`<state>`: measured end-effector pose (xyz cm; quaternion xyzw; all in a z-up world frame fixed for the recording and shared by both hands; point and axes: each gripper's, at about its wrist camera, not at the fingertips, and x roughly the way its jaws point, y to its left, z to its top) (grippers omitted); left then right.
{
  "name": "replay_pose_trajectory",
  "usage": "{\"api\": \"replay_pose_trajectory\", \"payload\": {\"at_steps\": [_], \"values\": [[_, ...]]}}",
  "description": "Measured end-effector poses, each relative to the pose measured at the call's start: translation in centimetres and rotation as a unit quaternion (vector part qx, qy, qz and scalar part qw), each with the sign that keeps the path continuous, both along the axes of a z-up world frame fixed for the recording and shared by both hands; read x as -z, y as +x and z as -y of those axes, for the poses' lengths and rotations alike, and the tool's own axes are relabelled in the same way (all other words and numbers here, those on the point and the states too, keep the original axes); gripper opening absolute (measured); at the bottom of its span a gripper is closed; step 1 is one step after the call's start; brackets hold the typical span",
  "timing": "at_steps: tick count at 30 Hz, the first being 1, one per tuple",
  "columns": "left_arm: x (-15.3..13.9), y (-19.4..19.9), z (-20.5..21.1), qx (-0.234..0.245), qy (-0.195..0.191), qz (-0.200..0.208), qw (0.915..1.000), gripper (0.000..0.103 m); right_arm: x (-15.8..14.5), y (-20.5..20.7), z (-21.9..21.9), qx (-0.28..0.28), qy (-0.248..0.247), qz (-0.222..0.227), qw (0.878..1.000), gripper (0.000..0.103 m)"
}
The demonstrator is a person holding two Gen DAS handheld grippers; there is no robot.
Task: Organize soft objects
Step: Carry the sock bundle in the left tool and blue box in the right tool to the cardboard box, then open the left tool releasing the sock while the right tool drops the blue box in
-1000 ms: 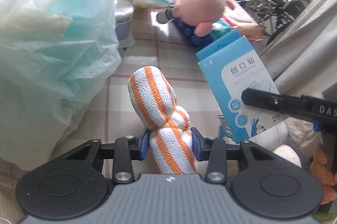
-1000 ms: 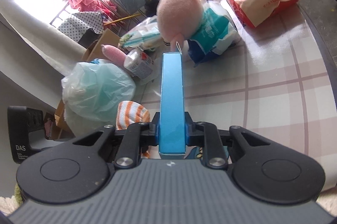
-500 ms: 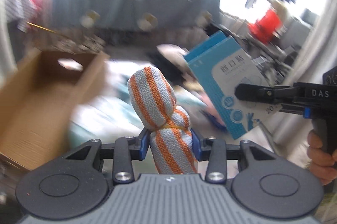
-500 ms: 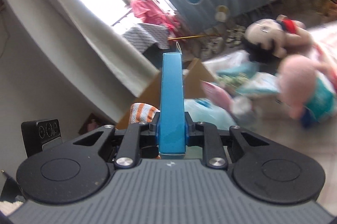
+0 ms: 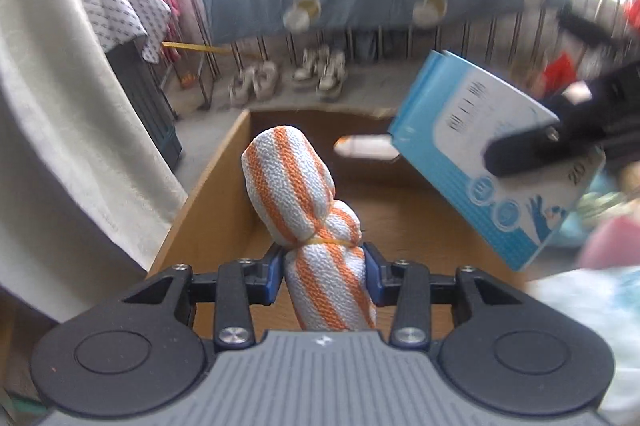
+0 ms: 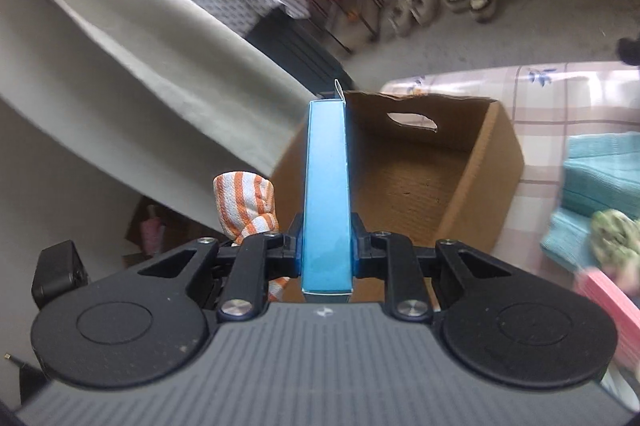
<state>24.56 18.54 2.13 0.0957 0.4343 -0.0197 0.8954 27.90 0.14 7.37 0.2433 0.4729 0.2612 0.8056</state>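
Observation:
My left gripper (image 5: pixel 323 273) is shut on an orange-and-white striped rolled towel (image 5: pixel 308 210), bound with a rubber band, and holds it above the near end of an open cardboard box (image 5: pixel 208 202). My right gripper (image 6: pixel 326 244) is shut on a thin blue bandage box (image 6: pixel 326 182), held upright over the same cardboard box (image 6: pixel 480 186). The blue box also shows in the left wrist view (image 5: pixel 492 162), to the right of the towel. The towel shows in the right wrist view (image 6: pixel 246 202), to the left of the blue box.
The cardboard box stands at the edge of a checked tablecloth (image 6: pixel 560 98). Teal folded cloths (image 6: pixel 600 170) and a pink item (image 6: pixel 608 306) lie to its right. A pale curtain (image 5: pixel 60 146) hangs at left. Shoes (image 5: pixel 288 74) sit on the floor beyond.
Both grippers have swung left from the table with the plush toys to above the open cardboard box, each still holding its item.

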Motion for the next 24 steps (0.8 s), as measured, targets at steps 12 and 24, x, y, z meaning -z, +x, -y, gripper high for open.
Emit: {"api": "replay_pose_trajectory", "payload": {"at_steps": [12,24], "values": [[9.0,9.9,-2.4,0.036,0.066,-0.056,0.9956,0.043,10.2,12.5,-10.0,0.021,-0.090,-0.091,0.992,0.019],[9.9,11.7,-2.2,0.029,0.103,-0.044,0.9933,0.065,13.7,14.1,-11.1,0.032,-0.098,-0.121,0.987,0.030]]}}
